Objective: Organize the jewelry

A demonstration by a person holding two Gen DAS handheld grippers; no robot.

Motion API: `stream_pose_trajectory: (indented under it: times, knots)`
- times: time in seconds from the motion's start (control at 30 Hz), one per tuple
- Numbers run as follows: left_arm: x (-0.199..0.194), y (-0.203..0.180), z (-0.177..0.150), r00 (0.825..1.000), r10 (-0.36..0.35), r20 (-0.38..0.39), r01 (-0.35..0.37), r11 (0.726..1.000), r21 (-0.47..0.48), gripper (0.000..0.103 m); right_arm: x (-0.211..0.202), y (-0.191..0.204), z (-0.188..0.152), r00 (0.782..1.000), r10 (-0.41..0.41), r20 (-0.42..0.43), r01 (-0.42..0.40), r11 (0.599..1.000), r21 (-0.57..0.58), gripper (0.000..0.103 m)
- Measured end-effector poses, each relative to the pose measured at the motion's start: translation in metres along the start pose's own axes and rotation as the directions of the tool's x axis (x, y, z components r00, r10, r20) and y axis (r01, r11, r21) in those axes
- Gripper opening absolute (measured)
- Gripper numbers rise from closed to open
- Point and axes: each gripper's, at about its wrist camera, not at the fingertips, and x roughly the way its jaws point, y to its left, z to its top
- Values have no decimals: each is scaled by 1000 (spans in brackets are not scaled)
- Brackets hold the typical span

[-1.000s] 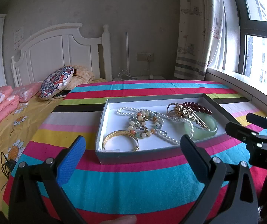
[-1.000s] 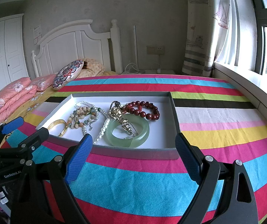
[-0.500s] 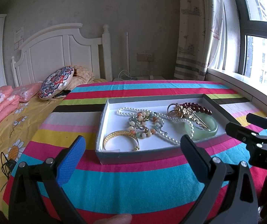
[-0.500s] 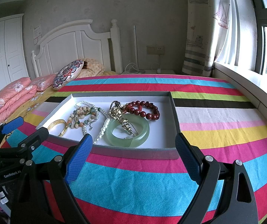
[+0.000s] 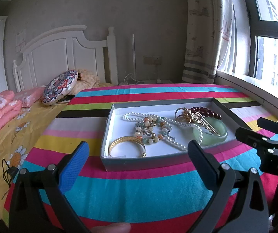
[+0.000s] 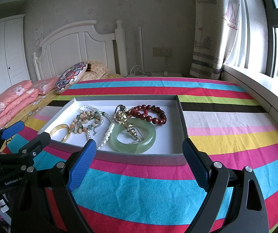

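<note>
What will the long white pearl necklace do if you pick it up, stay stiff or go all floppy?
Probably floppy: the pearl necklace lies in loose curves across the tray, so it should dangle. It may snag too, since it runs under the mixed bead bracelet and touches the green bangle. The round, shiny beads look slippery to pinch.

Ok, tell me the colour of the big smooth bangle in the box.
Pale jade green; the bangle shows best in the right wrist view.
</note>
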Motion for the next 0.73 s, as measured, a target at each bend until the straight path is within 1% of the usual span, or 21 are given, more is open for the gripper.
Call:
stream_pose_trajectory:
  times: [0.33,0.43,0.53,0.57,0.6,0.63,0.67,0.73]
  knots:
    - [0,-6,0,1000,26,-3,-26,998,53,100,0,0,0,1000,1,0,-1,1000,0,86]
    - [-4,-7,-1,998,62,28,-63,996,62,100,0,1,0,1000,3,1,-3,1000,0,86]
    - [1,-4,1,999,2,-41,0,998,56,100,0,2,0,1000,12,-7,-12,1000,-2,86]
    - [2,2,1,995,-43,-93,46,999,26,100,-1,2,0,1000,21,-14,-22,1000,-4,86]
    - [3,6,1,990,-71,-124,72,997,3,100,-2,3,0,999,29,-19,-29,1000,-5,86]
    - [3,11,0,985,-83,-150,81,997,-19,100,-3,4,-1,999,37,-33,-38,999,-4,86]
    - [2,19,-2,980,-82,-179,75,996,-44,100,-3,4,-2,997,47,-56,-47,999,2,86]
    - [1,28,-6,975,-78,-208,65,996,-69,100,-5,7,-8,991,67,-116,-66,998,10,86]
